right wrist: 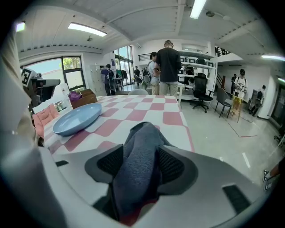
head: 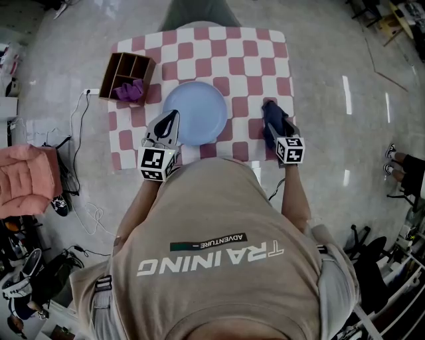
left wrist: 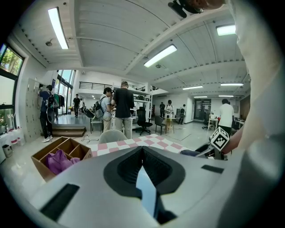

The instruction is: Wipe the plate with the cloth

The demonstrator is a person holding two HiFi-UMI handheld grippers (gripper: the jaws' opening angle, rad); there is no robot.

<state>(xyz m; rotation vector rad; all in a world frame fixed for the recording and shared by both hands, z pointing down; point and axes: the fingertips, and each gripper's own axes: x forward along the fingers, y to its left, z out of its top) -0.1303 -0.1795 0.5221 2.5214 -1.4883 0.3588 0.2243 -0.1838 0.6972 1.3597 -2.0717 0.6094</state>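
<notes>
A light blue plate [head: 196, 109] sits in the middle of the checkered table [head: 252, 60]. My left gripper [head: 172, 121] is at the plate's near-left edge. In the left gripper view its jaws are shut on the plate's rim [left wrist: 146, 189], a thin pale blue sliver between them. A dark blue cloth [head: 277, 118] lies bunched on the table to the right of the plate. My right gripper [head: 271, 111] points down onto it. In the right gripper view the cloth [right wrist: 138, 178] runs up between the spread jaws, and the plate [right wrist: 78, 118] lies off to the left.
A wooden divided box [head: 126, 70] holding a purple cloth [head: 131, 89] stands at the table's far left corner. A grey chair [head: 196, 13] is behind the table. A pink cushion [head: 26, 176] and cables lie on the floor at left. Several people stand in the background.
</notes>
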